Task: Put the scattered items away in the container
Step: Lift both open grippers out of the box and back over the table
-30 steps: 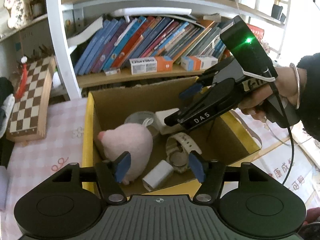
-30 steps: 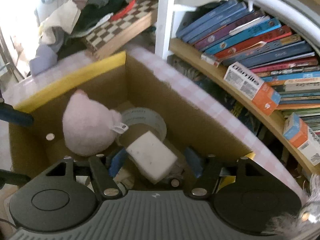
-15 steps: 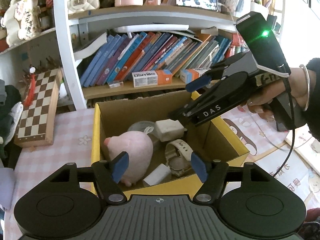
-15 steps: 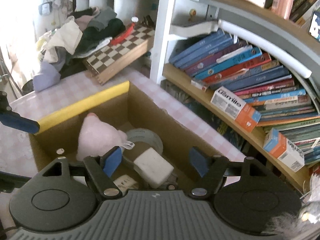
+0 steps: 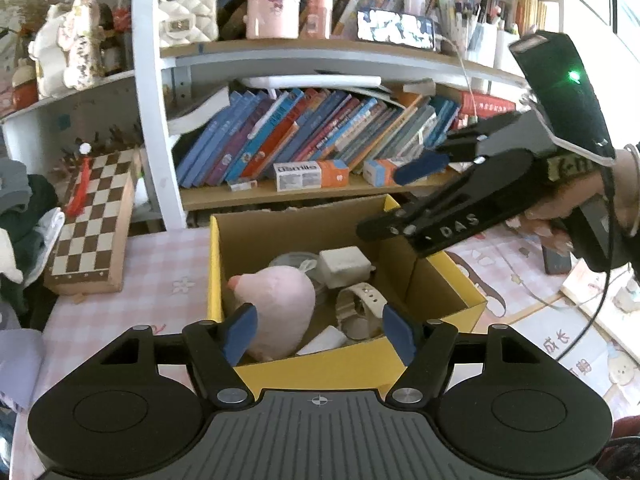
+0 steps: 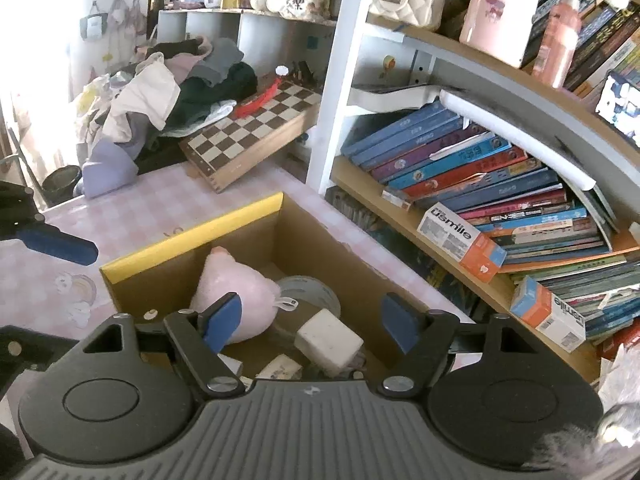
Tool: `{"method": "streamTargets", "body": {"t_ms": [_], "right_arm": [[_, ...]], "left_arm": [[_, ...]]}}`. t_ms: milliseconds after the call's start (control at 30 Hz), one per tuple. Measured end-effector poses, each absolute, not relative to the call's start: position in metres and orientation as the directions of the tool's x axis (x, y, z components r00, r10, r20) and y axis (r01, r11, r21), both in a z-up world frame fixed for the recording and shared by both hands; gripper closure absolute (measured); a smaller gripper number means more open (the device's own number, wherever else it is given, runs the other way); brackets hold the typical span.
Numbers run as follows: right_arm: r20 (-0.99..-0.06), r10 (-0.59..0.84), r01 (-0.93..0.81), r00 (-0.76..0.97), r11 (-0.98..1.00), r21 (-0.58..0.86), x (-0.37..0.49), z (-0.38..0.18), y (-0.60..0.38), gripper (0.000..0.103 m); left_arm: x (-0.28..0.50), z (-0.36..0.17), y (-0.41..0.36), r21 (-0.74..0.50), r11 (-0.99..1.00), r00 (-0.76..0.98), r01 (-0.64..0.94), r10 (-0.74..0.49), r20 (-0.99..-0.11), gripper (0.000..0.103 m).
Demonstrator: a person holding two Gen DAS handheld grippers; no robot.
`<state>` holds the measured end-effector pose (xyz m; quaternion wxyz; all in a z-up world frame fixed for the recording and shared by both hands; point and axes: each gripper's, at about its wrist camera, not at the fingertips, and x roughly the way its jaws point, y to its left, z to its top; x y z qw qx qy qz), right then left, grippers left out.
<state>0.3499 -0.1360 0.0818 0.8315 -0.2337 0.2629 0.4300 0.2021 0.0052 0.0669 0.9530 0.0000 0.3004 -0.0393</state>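
Note:
A cardboard box with yellow flaps [image 5: 400, 368] [image 6: 192, 232] stands on the pink checked table. Inside lie a pink plush toy [image 5: 280, 300] [image 6: 236, 292], a white charger block [image 5: 344, 266] [image 6: 330, 340], a roll of tape [image 5: 292, 262] [image 6: 316, 292], a white watch [image 5: 360, 304] and a small white adapter [image 5: 324, 344] [image 6: 280, 366]. My left gripper [image 5: 320, 334] is open and empty above the box's near edge. My right gripper [image 6: 310, 322] is open and empty above the box; it shows in the left wrist view [image 5: 404, 192] at the right.
A bookshelf with leaning books [image 5: 304, 136] [image 6: 480, 184] stands behind the box. A wooden chessboard case [image 5: 94, 220] [image 6: 252, 132] lies at the left, with a pile of clothes [image 6: 168, 84] beyond it. Papers and a cable [image 5: 560, 300] lie to the right.
Both grippers have pulled up and back from the box. The right gripper rose out of the box, leaving the white charger block inside.

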Motion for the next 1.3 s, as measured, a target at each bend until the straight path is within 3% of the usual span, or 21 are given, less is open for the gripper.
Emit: {"method": "streamTargets", "body": {"t_ms": [400, 1300], "right_arm": [[-0.630, 0.550, -0.789, 0.548, 0.591, -0.170, 0.308, 0.086, -0.150, 0.024], [-0.667, 0.392, -0.582, 0.633, 0.809, -0.077, 0.239, 0.059, -0.190, 0.022]], "left_arm": [[0.177, 0.075, 0.023, -0.063, 0.997, 0.856, 0.050, -0.075, -0.512, 0.032], [0.130, 0.051, 0.041, -0.102, 0.990, 0.820, 0.094, -0.135, -0.557, 0.031]]}}
